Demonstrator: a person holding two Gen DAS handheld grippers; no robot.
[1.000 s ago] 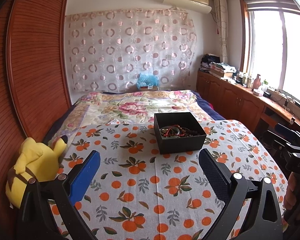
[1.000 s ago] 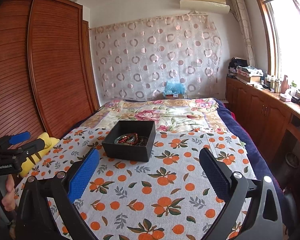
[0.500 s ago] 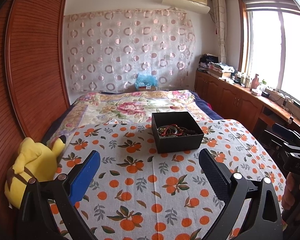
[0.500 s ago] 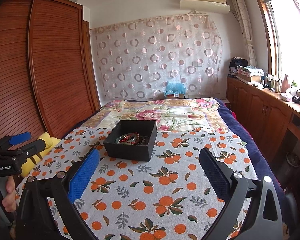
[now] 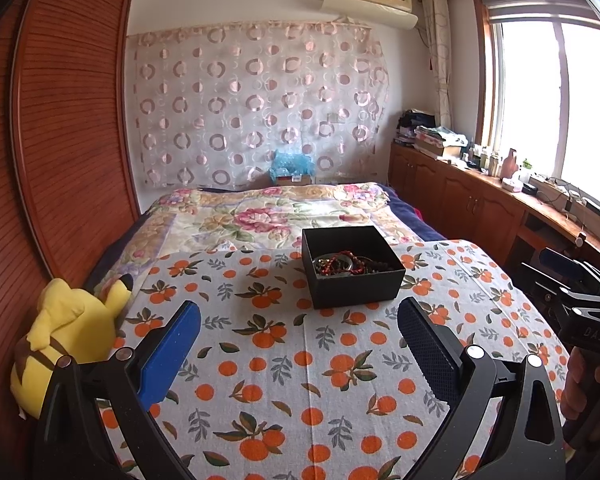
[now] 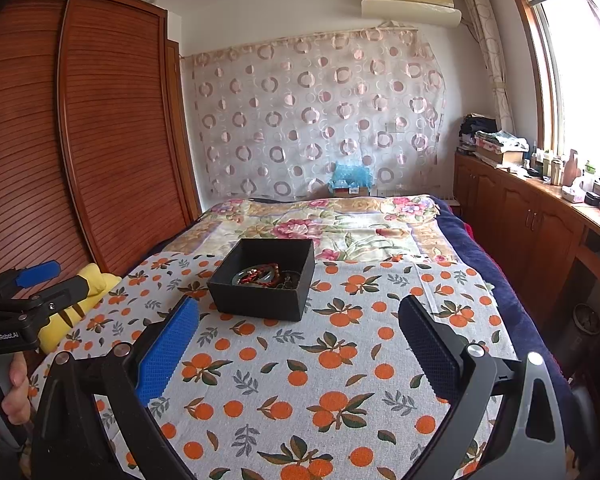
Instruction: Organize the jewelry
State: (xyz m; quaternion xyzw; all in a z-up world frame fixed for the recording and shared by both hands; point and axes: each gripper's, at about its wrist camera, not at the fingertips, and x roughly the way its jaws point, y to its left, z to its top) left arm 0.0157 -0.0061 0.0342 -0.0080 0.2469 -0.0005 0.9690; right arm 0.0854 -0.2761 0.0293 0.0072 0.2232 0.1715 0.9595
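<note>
A black open box sits on the orange-print cloth on the bed. It holds a tangle of red bead jewelry, also seen in the right wrist view inside the box. My left gripper is open and empty, above the cloth, well short of the box. My right gripper is open and empty, also short of the box. Each gripper shows at the edge of the other's view: the right one and the left one.
A yellow plush toy lies at the cloth's left edge by the wooden wardrobe. A floral quilt covers the far bed. Wooden cabinets with clutter run along the right under the window.
Both grippers have drawn back and risen a little, so the box looks slightly smaller and farther. Both stay open and empty.
</note>
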